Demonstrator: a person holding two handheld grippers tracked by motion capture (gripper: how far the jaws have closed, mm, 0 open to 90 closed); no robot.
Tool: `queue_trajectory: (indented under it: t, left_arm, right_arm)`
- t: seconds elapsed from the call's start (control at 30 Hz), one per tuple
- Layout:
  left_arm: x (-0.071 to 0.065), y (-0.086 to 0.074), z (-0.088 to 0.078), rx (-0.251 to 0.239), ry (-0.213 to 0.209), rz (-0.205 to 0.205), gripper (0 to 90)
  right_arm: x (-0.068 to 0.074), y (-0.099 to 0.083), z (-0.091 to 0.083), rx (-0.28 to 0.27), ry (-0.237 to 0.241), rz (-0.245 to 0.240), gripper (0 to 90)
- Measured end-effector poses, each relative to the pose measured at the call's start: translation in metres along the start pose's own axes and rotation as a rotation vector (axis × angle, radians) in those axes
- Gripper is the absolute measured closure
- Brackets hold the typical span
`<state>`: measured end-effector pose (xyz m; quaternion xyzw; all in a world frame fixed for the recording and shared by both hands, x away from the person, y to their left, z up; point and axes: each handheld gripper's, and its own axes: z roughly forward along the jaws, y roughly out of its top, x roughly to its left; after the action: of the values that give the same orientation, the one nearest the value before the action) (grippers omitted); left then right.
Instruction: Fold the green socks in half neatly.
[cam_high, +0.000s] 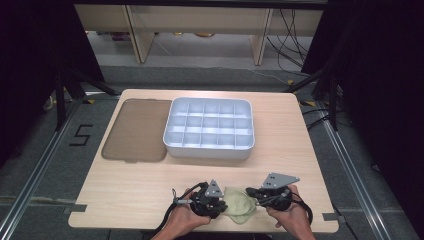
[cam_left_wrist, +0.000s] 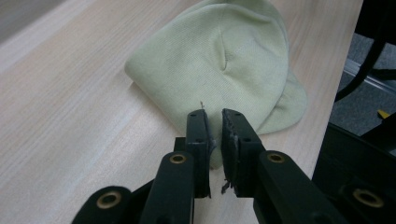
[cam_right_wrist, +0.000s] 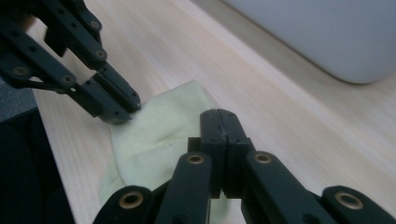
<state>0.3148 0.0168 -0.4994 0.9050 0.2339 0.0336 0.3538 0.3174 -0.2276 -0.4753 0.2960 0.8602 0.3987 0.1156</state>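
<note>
A pale green knitted cloth (cam_high: 241, 209) lies rumpled on the wooden table near its front edge, between my two hands. In the left gripper view the cloth (cam_left_wrist: 224, 65) spreads ahead, and my left gripper (cam_left_wrist: 213, 114) pinches its near hem, with only a thin gap between the jaws. The high view has that gripper (cam_high: 224, 203) at the cloth's left side. My right gripper (cam_right_wrist: 219, 114) is fully shut, jaws pressed together, just above the cloth (cam_right_wrist: 159, 135), with nothing seen between them. From above, its tip (cam_high: 250, 192) sits at the cloth's right edge. The left gripper (cam_right_wrist: 119, 112) bites the far hem.
A grey tray (cam_high: 210, 150) divided into several compartments stands at the table's middle back, its wall (cam_right_wrist: 327, 37) close ahead of my right gripper. A flat brown lid (cam_high: 135, 130) lies left of it. The table's front edge runs just under my hands.
</note>
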Motion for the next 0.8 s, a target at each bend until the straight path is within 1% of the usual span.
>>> queue_trajectory:
  t: [0.03, 0.07, 0.1, 0.13, 0.17, 0.2, 0.23, 0.27, 0.3, 0.33, 0.37, 0.4, 0.43, 0.47, 0.5, 0.53, 0.57, 0.6, 0.63, 0.67, 0.7, 0.73, 0.77, 0.8]
  left_arm:
    - [0.000, 0.001, 0.000, -0.007, 0.001, 0.012, 80.4]
    - [-0.001, 0.001, 0.001, -0.012, 0.002, 0.001, 80.3]
    - [-0.002, 0.001, 0.001, -0.009, 0.004, 0.006, 80.2]
    - [-0.001, 0.002, 0.000, 0.000, 0.006, 0.029, 80.2]
    - [-0.001, 0.002, 0.001, -0.008, 0.004, 0.025, 80.1]
    - [-0.001, 0.002, 0.001, -0.008, 0.004, 0.025, 80.0]
    - [-0.002, 0.001, 0.001, -0.027, 0.004, 0.002, 80.0]
    - [-0.004, 0.001, 0.003, -0.047, -0.003, -0.040, 80.0]
    - [0.000, 0.001, 0.000, -0.011, -0.002, 0.021, 79.9]
    - [-0.001, 0.001, 0.000, -0.016, -0.002, 0.010, 79.8]
    - [-0.001, 0.001, -0.001, -0.018, -0.001, 0.008, 79.8]
    - [-0.001, 0.001, -0.001, -0.022, 0.000, 0.003, 79.8]
    - [-0.002, 0.001, 0.000, -0.058, -0.005, -0.035, 79.8]
    - [-0.003, 0.001, 0.000, -0.063, -0.009, -0.054, 79.8]
    - [-0.001, 0.002, -0.002, -0.066, -0.007, -0.037, 79.5]
    - [-0.001, 0.003, -0.002, -0.089, -0.008, -0.078, 78.8]
    - [0.000, 0.005, -0.004, -0.103, -0.006, -0.086, 77.7]
    - [0.004, 0.007, -0.006, -0.104, -0.001, -0.073, 77.5]
    - [0.009, 0.012, -0.006, -0.132, -0.002, -0.100, 77.6]
    - [0.009, 0.015, -0.004, -0.155, -0.002, -0.121, 78.3]
    - [0.010, 0.017, -0.003, -0.155, 0.001, -0.126, 78.5]
    - [0.010, 0.021, 0.000, -0.150, 0.000, -0.125, 78.7]
    - [0.011, 0.026, 0.006, -0.139, 0.002, -0.102, 78.7]
    - [0.011, 0.026, 0.006, -0.139, 0.002, -0.102, 78.7]
  right_arm:
    - [-0.001, 0.001, 0.005, 0.016, 0.003, -0.001, 90.0]
    - [-0.002, 0.000, 0.011, 0.029, 0.008, 0.002, 90.0]
    - [-0.004, -0.001, 0.018, 0.063, 0.008, 0.000, 90.0]
    - [-0.004, -0.001, 0.018, 0.063, 0.008, 0.000, 90.0]
    - [-0.006, -0.006, 0.024, 0.104, -0.005, 0.009, 90.0]
    - [-0.008, -0.008, 0.026, 0.095, 0.011, 0.009, 90.0]
    - [-0.008, -0.008, 0.026, 0.095, 0.011, 0.009, 90.0]
    - [-0.008, -0.008, 0.025, 0.097, 0.005, 0.030, 90.0]
    - [-0.008, -0.008, 0.024, 0.097, 0.000, 0.027, 90.0]
    - [-0.007, -0.008, 0.024, 0.096, -0.002, 0.026, 90.0]
    - [-0.007, -0.008, 0.024, 0.096, -0.002, 0.026, 90.0]
    - [-0.007, -0.008, 0.026, 0.074, -0.003, 0.026, 90.0]
    - [-0.008, -0.007, 0.023, 0.089, 0.003, 0.023, 90.0]
    - [-0.008, -0.007, 0.023, 0.089, 0.003, 0.023, 90.0]
    - [-0.008, -0.006, 0.022, 0.082, 0.003, 0.025, 90.0]
    - [-0.008, -0.005, 0.019, 0.070, 0.001, 0.025, 90.0]
    - [-0.008, -0.004, 0.017, 0.057, 0.005, 0.028, 90.0]
    - [-0.008, -0.004, 0.016, 0.042, -0.004, 0.028, 90.0]
    - [-0.008, -0.003, 0.013, 0.038, 0.007, 0.031, 90.0]
    - [-0.006, -0.003, 0.011, 0.016, 0.009, 0.026, 90.0]
    - [-0.004, -0.003, 0.010, 0.020, 0.020, 0.037, 89.9]
    - [-0.004, -0.003, 0.009, 0.022, 0.016, 0.024, 89.8]
    - [-0.002, -0.005, 0.009, 0.031, 0.019, 0.020, 89.8]
    - [-0.002, -0.005, 0.009, 0.031, 0.019, 0.020, 89.8]
